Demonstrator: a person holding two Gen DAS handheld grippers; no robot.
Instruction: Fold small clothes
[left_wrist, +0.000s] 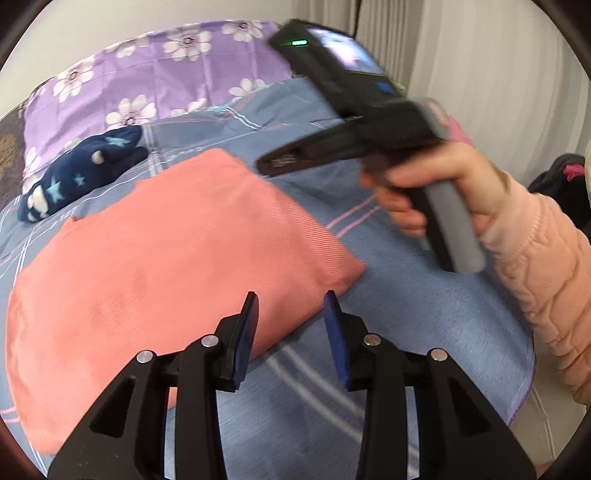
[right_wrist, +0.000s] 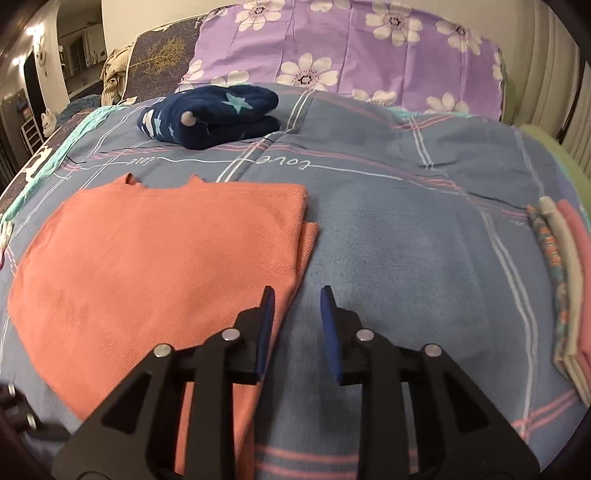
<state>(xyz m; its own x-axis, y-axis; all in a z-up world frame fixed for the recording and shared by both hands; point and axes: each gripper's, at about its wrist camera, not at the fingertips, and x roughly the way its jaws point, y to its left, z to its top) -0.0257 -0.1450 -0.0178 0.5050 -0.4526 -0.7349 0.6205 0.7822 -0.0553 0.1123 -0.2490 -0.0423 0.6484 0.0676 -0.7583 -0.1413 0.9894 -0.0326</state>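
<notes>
A salmon-pink garment (left_wrist: 166, 251) lies folded flat on the blue bedspread (left_wrist: 424, 314); it also shows in the right wrist view (right_wrist: 155, 266), neckline at the far edge. My left gripper (left_wrist: 291, 302) is open and empty above the garment's near right corner. My right gripper (right_wrist: 295, 295) is open and empty just off the garment's right edge. In the left wrist view the right gripper's body (left_wrist: 354, 122) is held in a hand, above the bed to the right of the garment; its fingertips are not seen there.
A folded navy star-patterned garment (right_wrist: 210, 116) lies at the back of the bed (right_wrist: 406, 240). A purple floral pillow (right_wrist: 351, 55) lies behind it. A stack of folded clothes (right_wrist: 565, 288) sits at the right edge. Curtains hang on the right.
</notes>
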